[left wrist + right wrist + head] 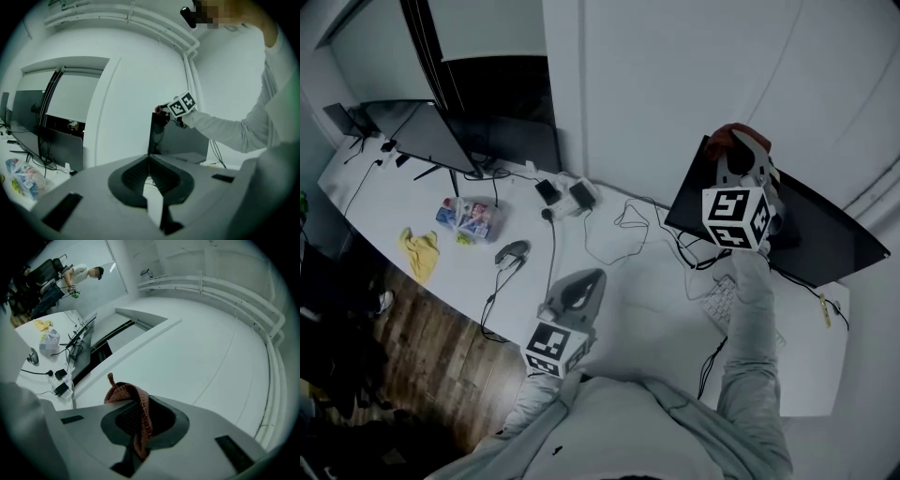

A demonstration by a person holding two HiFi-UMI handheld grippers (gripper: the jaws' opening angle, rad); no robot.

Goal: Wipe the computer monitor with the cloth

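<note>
A dark monitor (825, 234) stands on the right of the white desk (647, 300). At its top left corner my right gripper (741, 148) is shut on a reddish-brown knitted cloth (736, 134). In the right gripper view the cloth (137, 413) hangs folded between the jaws, which point up at the white wall. My left gripper (581, 286) hovers low over the desk's front, shut and empty; its tips (149, 157) meet. From the left gripper view, the monitor (185, 140) shows side-on with the right gripper (165, 110) at its top edge.
Two more monitors (431, 136) stand at the desk's far left. On the desk lie a yellow rag (420, 251), a colourful packet (469, 217), a mouse (514, 250), adapters (567, 194), loose cables (628, 225) and a keyboard (722, 305). Wood floor lies beyond the front edge.
</note>
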